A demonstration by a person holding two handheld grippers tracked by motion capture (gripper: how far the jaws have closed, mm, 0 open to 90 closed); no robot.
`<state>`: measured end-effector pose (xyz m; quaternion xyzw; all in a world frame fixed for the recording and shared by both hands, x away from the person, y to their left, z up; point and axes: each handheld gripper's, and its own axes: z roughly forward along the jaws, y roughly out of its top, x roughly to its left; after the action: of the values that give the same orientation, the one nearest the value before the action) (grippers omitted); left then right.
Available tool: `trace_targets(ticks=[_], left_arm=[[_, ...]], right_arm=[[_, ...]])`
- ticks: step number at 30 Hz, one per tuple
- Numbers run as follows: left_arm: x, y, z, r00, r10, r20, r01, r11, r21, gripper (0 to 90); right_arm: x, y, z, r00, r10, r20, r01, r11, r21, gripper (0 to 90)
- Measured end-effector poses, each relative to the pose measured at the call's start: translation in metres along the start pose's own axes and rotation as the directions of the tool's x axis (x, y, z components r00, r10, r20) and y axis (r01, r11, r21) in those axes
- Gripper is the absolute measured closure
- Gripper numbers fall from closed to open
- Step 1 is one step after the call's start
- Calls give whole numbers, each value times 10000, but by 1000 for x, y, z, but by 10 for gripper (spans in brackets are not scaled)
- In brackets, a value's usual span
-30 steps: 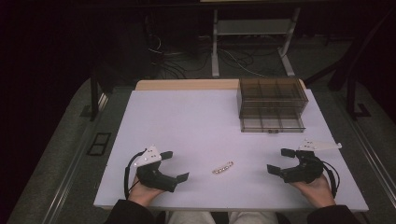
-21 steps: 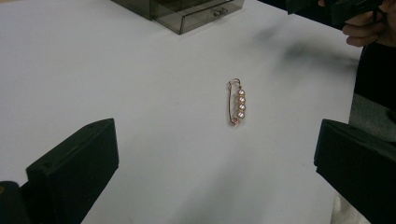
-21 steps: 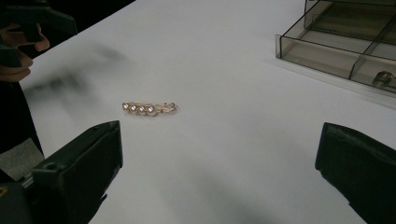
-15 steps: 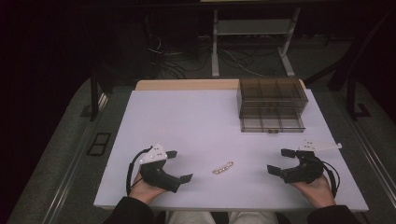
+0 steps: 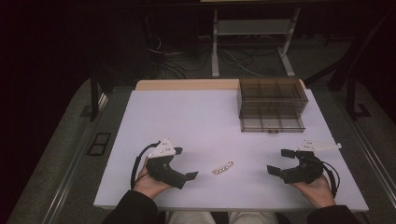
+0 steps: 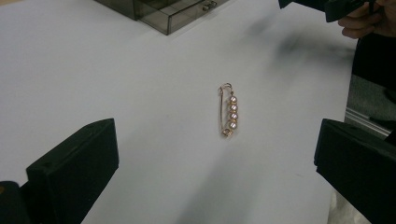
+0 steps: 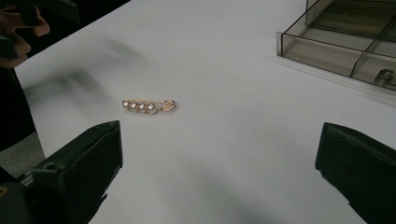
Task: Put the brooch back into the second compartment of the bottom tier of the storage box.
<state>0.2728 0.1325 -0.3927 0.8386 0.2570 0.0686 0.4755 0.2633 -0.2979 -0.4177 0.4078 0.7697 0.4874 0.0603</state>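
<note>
A small gold pin set with a row of pearls [image 5: 222,167] lies flat on the white table [image 5: 196,121], near the front edge. My left gripper [image 5: 185,163] is open just to its left, jaws pointing at it. My right gripper [image 5: 278,161] is open farther off to its right. In the left gripper view the pin [image 6: 228,112] lies ahead, between the wide-apart jaws of that gripper [image 6: 217,144] and untouched. In the right gripper view the pin [image 7: 147,105] lies ahead and left of the open gripper [image 7: 219,154].
A smoky transparent drawer box [image 5: 272,103] with divided compartments stands at the back right of the table, its lower drawer pulled out a little [image 7: 355,42]. The table's front edge runs close behind both hands.
My left gripper has slid to the right, closer to the pin. The right gripper and the pin have stayed where they were.
</note>
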Motion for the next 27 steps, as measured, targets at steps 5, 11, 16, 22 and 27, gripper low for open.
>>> trace_targets(ticks=[5,11,16,22,27], left_arm=[[-1,10,6,9998,165,145,-168,9997,193,0],[-2,17,11,9989,365,285,-379,9980,500,0],[-2,22,16,9983,415,406,-441,9969,648,0],[0,25,20,9980,419,474,-454,9961,758,0],[0,30,25,9975,481,510,-522,9951,841,0]], right_arm=[[0,0,0,10000,-13,-13,13,10000,24,5],[0,0,0,10000,3,-16,-3,10000,-1,5],[0,0,0,10000,-57,-10,57,10000,30,5],[0,0,0,10000,-61,-20,61,10000,67,5],[0,0,0,10000,-56,-19,57,10000,76,4]])
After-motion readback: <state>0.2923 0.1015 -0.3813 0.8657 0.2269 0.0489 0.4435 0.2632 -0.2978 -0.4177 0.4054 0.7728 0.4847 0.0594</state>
